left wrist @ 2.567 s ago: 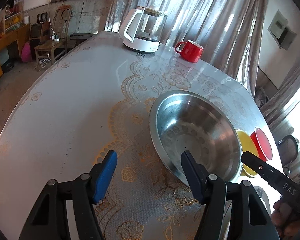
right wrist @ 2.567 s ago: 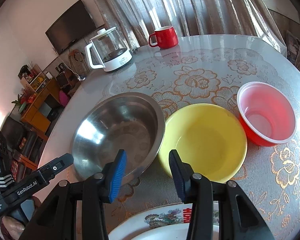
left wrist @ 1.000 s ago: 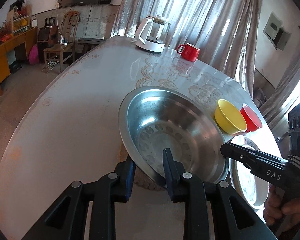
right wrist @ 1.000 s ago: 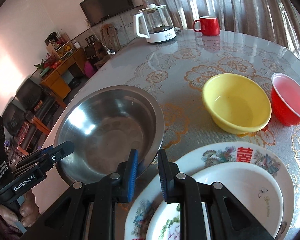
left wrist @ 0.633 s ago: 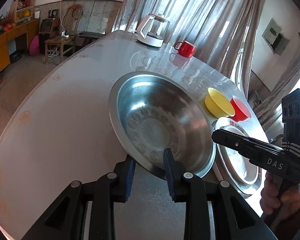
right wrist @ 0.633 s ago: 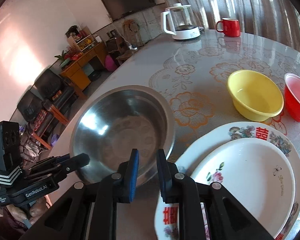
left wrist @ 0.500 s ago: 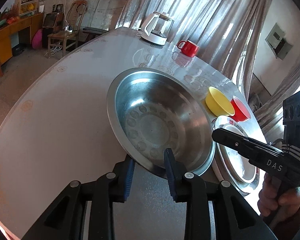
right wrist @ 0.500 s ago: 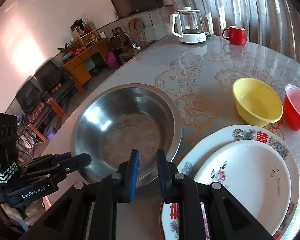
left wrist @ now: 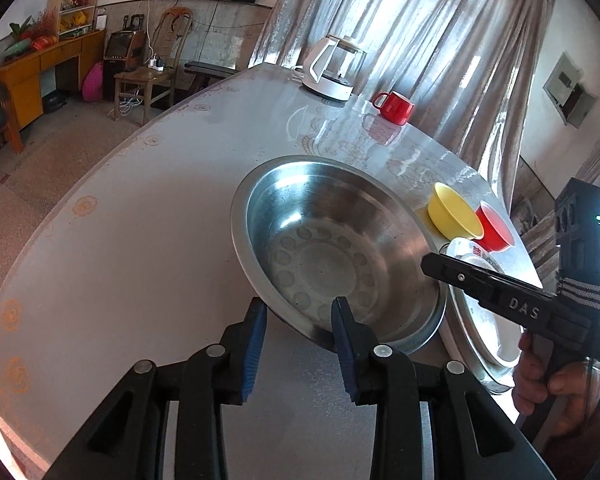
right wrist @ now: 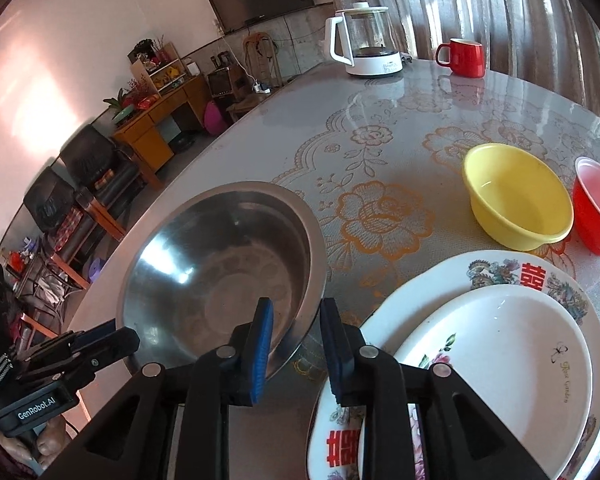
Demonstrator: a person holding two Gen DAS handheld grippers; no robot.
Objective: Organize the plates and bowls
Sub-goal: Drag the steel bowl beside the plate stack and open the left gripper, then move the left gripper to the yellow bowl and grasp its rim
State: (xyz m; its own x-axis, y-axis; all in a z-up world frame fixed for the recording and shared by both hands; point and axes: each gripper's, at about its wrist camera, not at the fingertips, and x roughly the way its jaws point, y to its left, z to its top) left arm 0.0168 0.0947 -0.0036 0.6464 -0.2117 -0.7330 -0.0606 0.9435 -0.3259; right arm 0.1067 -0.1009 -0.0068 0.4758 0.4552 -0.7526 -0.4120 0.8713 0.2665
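Note:
A large steel bowl (left wrist: 332,248) (right wrist: 220,264) rests on the round table, left of the stacked plates. My left gripper (left wrist: 298,320) straddles its near rim, one finger outside and one inside. The jaws are opening and the pads stand just off the metal. My right gripper (right wrist: 296,332) straddles the rim on the side toward the plates. Its jaws are opening too, with a gap showing. A small white plate (right wrist: 500,360) lies on a large decorated plate (right wrist: 500,272). Behind them sit a yellow bowl (right wrist: 516,200) and a red bowl (right wrist: 598,208).
A white kettle (right wrist: 364,44) and a red mug (right wrist: 462,58) stand at the far side of the table (right wrist: 380,120). The table's curved edge runs just left of the steel bowl, with floor and chairs beyond. A hand (left wrist: 556,380) grips the right tool.
Both grippers closed on the steel bowl's rim and brought it from beside the yellow bowl toward the near left edge. The right fingers now stand visibly wider apart.

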